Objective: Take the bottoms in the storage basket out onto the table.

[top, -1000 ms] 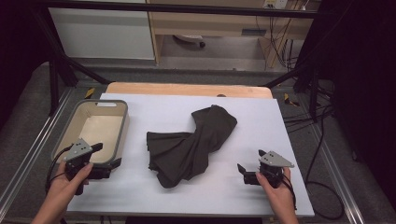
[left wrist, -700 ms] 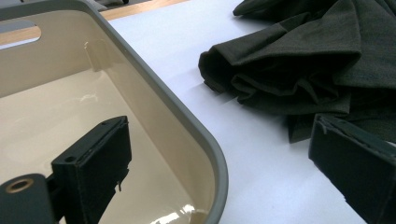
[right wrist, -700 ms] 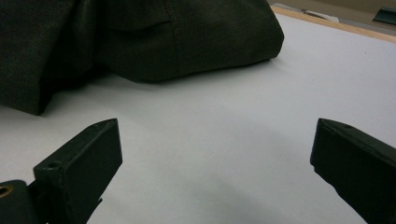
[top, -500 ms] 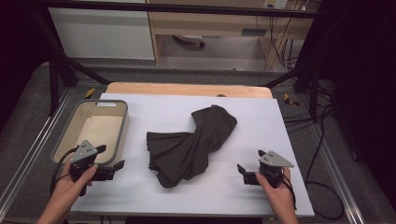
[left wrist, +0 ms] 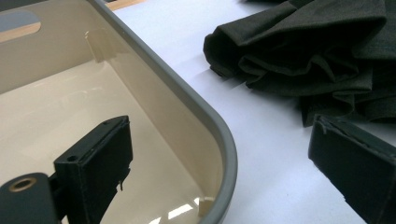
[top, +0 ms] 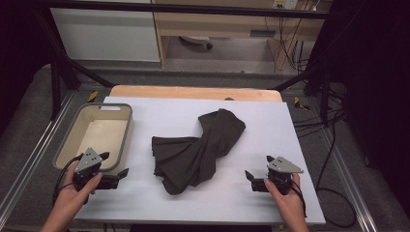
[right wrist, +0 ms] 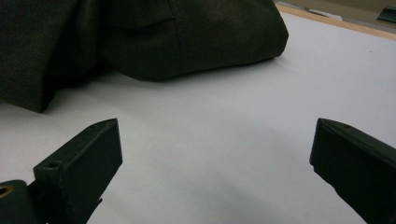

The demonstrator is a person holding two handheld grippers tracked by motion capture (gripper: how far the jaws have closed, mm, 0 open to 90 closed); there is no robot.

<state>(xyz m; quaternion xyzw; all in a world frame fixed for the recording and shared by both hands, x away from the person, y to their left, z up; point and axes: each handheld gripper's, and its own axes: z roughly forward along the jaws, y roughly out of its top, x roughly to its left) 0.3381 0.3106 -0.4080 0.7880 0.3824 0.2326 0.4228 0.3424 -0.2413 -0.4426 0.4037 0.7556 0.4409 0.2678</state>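
Dark garment (top: 196, 152) lies crumpled at the centre of the white bench (top: 270, 203) in the high view, resting flat, free of both tongs. Its long axis runs on a diagonal from lower left of the frame, where the wider fanned hem sits, to upper right, where the narrower bunched end sits. Left tongs (top: 121, 174) at lower left of the high view, jaws apart, holding nothing; they straddle the near corner of the beige bin (top: 126, 140), one jaw over its inside and one over the bench, as the left gripper view confirms (left wrist: 219, 163). In that view the pleated hem of the garment (left wrist: 303, 60) sits at upper right, ahead of the outer jaw and apart from it. Right tongs (top: 250, 178) at lower right of the high view, jaws apart, empty, pointed toward frame left; bare bench lies between them and the cloth. In the right gripper view (right wrist: 215, 163) the garment (right wrist: 140, 42) crosses the top of the frame, ahead and to the upper left of the jaws. Judgement: the left tongs are nearer the hem end, the right tongs nearer the cloth's lower right edge; both are near but not touching. A grasp at the hem likely calls for the left tongs to clear the bin rim first, moving toward frame right.
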